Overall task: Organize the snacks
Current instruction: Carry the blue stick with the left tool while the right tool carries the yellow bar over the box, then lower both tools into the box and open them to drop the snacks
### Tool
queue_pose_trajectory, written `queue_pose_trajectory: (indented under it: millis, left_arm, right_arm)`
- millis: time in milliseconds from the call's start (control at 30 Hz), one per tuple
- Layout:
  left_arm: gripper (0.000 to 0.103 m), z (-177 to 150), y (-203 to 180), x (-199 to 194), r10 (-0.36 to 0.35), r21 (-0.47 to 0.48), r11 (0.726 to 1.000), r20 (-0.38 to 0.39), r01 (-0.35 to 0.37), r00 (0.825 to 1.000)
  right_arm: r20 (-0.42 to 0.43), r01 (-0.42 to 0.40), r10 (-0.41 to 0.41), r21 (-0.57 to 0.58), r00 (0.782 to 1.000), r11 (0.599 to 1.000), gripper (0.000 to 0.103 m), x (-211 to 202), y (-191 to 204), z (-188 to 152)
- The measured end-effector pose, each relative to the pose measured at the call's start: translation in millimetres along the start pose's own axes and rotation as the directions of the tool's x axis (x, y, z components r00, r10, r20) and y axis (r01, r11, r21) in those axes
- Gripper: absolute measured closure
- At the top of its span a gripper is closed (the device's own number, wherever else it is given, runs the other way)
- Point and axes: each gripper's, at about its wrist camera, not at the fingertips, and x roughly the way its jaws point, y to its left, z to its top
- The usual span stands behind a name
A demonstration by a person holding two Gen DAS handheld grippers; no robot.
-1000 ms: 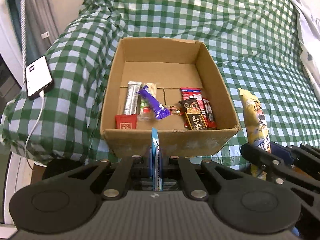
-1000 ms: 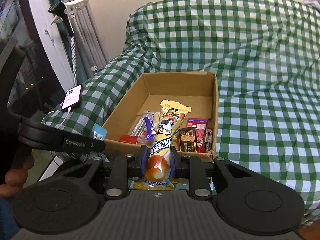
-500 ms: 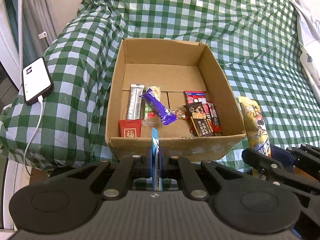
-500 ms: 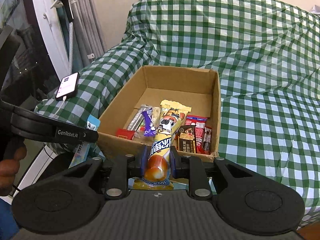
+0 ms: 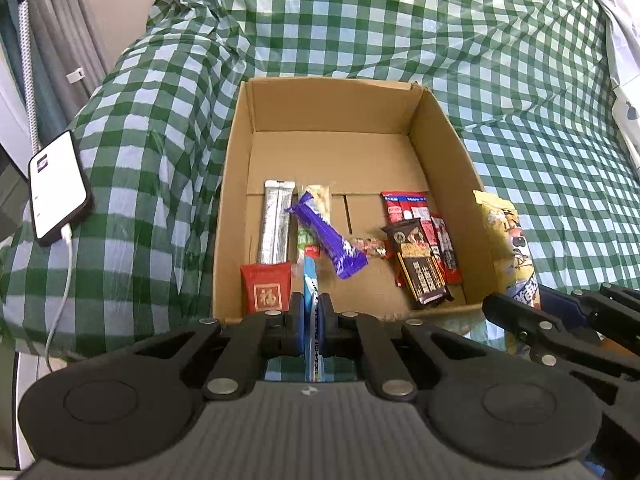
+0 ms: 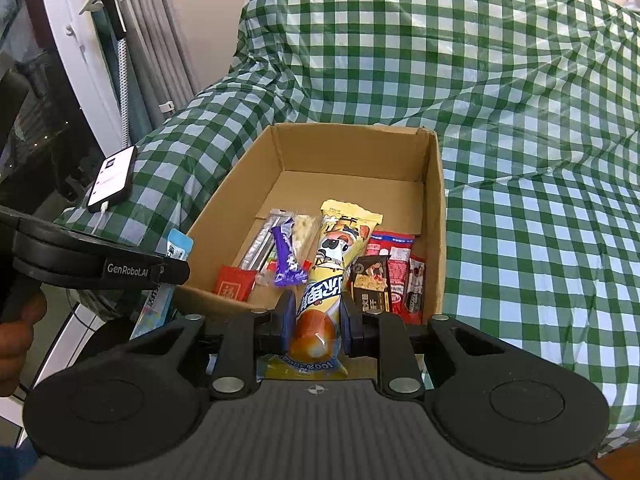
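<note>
Left gripper (image 5: pixel 311 314): fingers clenched on a thin blue packet (image 5: pixel 310 280), held edge-on and upright, its upper end rising over the near wall of the cardboard box (image 5: pixel 448 136). Right gripper (image 6: pixel 316 316): fingers clenched on a long yellow snack bag (image 6: pixel 334 260) printed with a cartoon face, its far end reaching over the near wall and above the box interior. The box stands open on a green-and-white checked cloth (image 6: pixel 520 120). Contents, grouped toward the near wall: a silver bar (image 5: pixel 275 226) and a small red packet (image 5: pixel 266 292) at left; a purple bar (image 5: pixel 327 236) lying diagonally across a pale wrapper; a dark brown bar (image 5: pixel 420 266) over red packets (image 5: pixel 406 208) at right. The far half of the box floor is bare cardboard. A phone (image 5: pixel 58 186), screen lit and cable attached, lies on the cloth to the left of the box.
</note>
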Motion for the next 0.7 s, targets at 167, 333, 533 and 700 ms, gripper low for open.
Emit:
queue_pose_trajectory:
  millis: [167,333,533,700]
  left_arm:
    - [0.097,19.6,-0.5,16.4,0.003,0.009,1.000,-0.004,-0.003,1.000]
    - [0.097,40.0,-1.3,35.5,0.005,0.013,1.000,-0.013,-0.004,1.000]
    - [0.097,61.2,-2.6,61.3,0.010,0.024,1.000,-0.029,-0.010,1.000]
    - [0.097,74.5,-2.9,83.3,0.017,0.030,0.999,-0.044,-0.016,0.999]
  right_arm:
    - [-0.012,0.006,-0.005,0.013,1.000,1.000,0.079,19.8,-6.0,12.8]
    - [-0.027,0.015,-0.014,0.025,1.000,1.000,0.079,42.4,-13.7,25.8]
    - [-0.046,0.021,-0.019,0.044,0.999,0.999,0.079,69.2,-24.9,38.8]
    - [-0.065,0.024,-0.021,0.055,0.998,0.998,0.079,92.4,-32.8,46.4]
